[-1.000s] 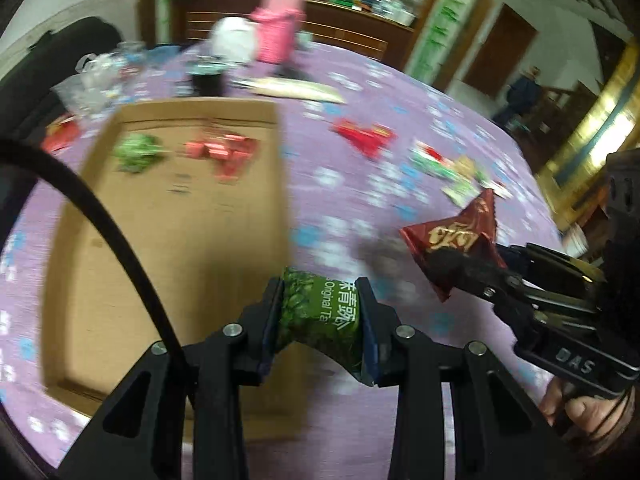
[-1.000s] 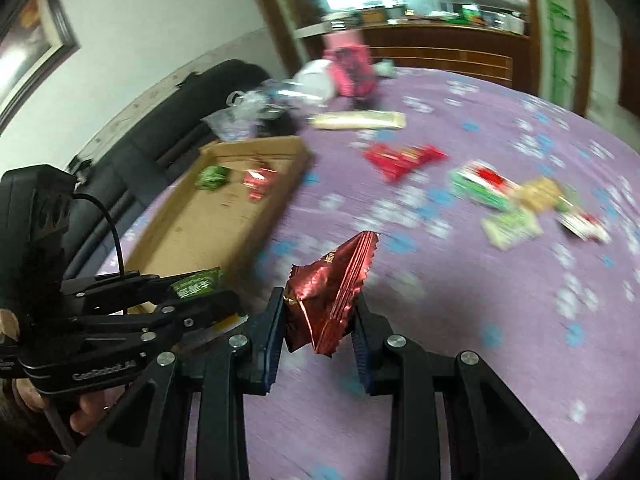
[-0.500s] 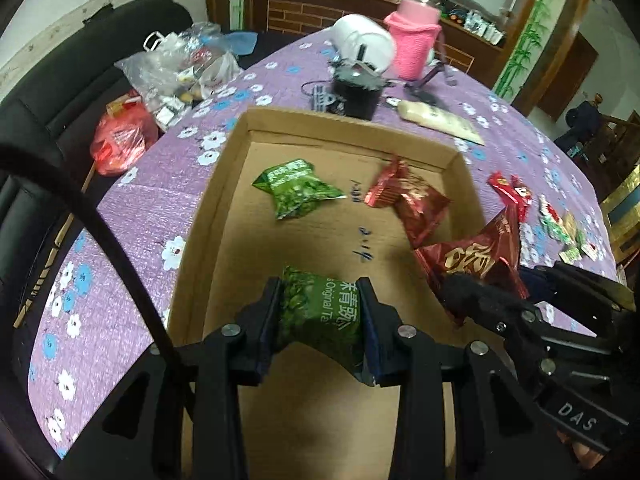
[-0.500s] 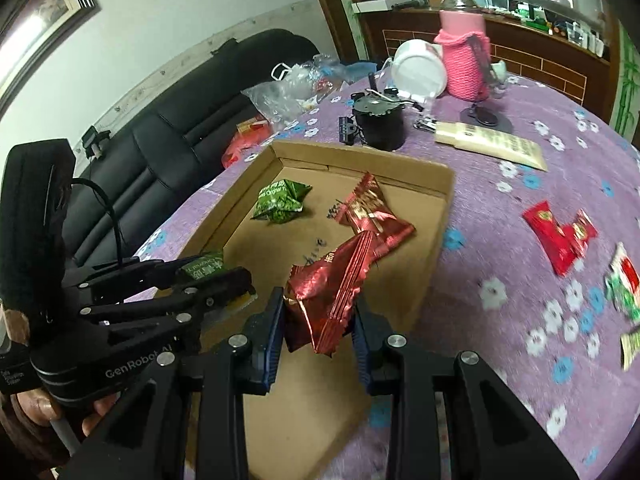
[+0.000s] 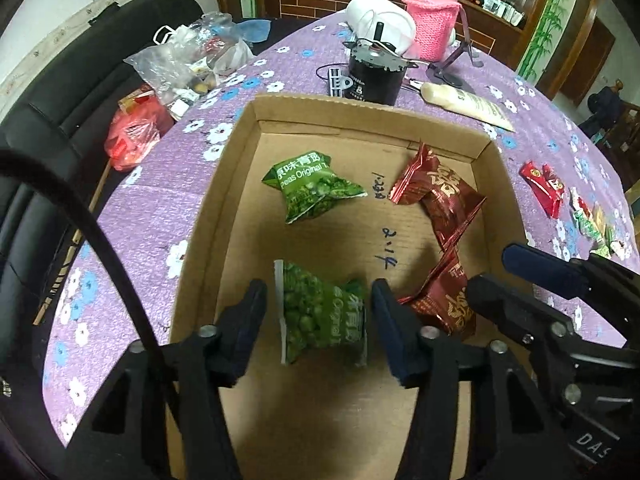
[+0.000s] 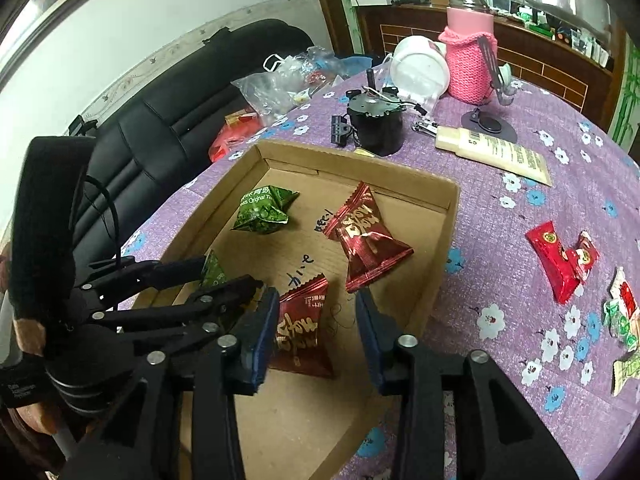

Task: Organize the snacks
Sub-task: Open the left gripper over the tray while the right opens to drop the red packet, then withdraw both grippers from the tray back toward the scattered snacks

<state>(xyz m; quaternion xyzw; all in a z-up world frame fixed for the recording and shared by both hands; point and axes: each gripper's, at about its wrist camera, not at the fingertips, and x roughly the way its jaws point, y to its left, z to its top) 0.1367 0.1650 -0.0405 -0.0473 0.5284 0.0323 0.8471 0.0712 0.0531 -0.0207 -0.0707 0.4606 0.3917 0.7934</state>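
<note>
A shallow cardboard box lies on the purple flowered table. My left gripper is open over the box; a green pea packet lies loose between its fingers on the box floor. My right gripper is open; a dark red packet lies between its fingers in the box. Another green packet and another red packet lie farther back in the box.
Loose snacks lie on the table to the right: a red packet and small green and red ones. Behind the box stand a black motor, a cream tube, a white tub and a pink knitted bottle. Plastic bags lie by the black sofa.
Both grippers moved from the table over the box, then opened. The green packet and the red packet dropped out of them onto the box floor.
</note>
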